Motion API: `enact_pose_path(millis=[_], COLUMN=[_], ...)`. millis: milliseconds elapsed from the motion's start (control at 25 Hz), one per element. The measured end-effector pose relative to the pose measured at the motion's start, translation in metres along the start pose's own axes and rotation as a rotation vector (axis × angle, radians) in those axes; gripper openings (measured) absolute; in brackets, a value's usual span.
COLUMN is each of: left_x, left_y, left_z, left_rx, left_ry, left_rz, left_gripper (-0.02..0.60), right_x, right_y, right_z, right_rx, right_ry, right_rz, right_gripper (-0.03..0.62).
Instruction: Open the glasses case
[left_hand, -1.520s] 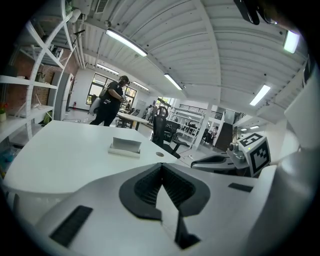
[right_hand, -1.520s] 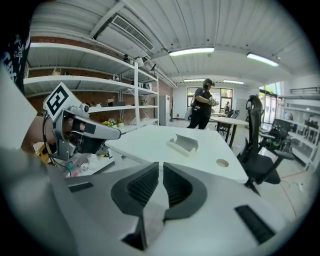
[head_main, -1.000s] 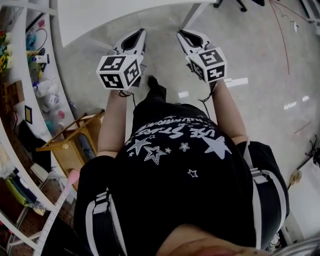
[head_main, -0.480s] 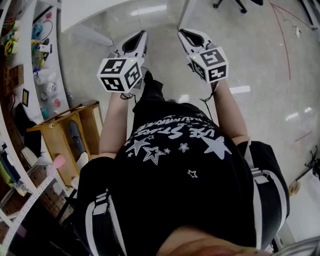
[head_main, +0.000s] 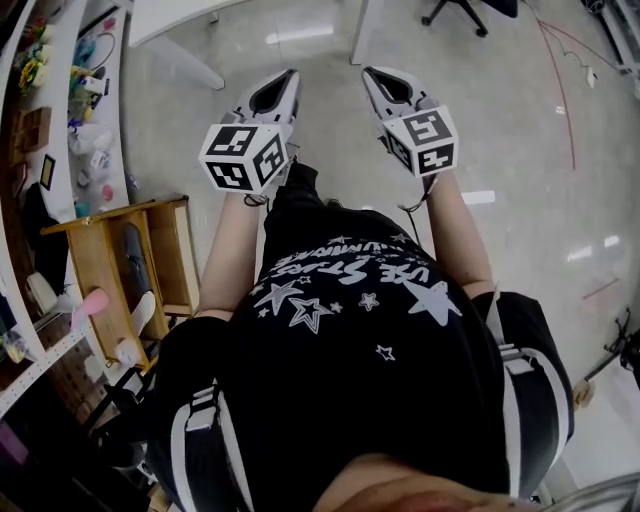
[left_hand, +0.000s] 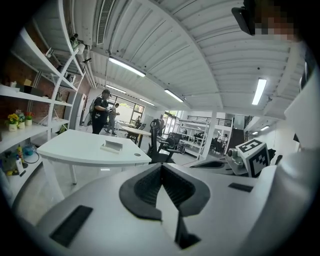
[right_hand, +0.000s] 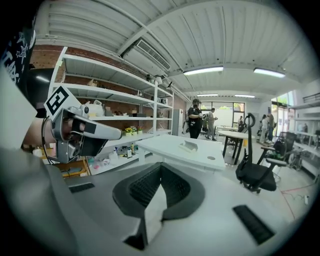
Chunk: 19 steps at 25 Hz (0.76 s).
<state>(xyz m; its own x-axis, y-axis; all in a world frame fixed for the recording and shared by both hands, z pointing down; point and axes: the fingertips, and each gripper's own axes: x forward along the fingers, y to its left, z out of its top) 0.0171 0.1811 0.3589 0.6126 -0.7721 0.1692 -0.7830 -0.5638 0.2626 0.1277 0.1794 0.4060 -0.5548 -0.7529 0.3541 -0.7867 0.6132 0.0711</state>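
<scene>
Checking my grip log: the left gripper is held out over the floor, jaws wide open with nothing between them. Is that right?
Not quite. The jaws of the left gripper are shut, not wide open: the left gripper view shows the two pads meeting at the tip. The rest stands: nothing is between them, and the head view shows the gripper held out over the floor.

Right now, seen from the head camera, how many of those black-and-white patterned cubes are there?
2. The left cube rides on the left claw, the right cube on the right claw, whose jaws are closing on nothing; both held over the floor. None looks hidden.
</scene>
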Motion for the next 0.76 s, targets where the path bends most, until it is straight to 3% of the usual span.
enact_pose_path(millis=[280,760], left_x=[-0.031,-0.058], left_y=[-0.032,-0.046], left_z=[-0.005,-0.015], left_rx=[0.001,-0.002], left_ry=[-0.017,-0.015], left_rz=[0.013,0.029], left_gripper=[0.012,0.012], right_x=[-0.031,-0.048], right_y=[0.013,0.044], right_z=[-0.006,-0.006], right_rx=[0.016,0.021], right_ry=[-0.012,-0.024], right_rz=[0.004,0.046], right_gripper=[0.009,0.009])
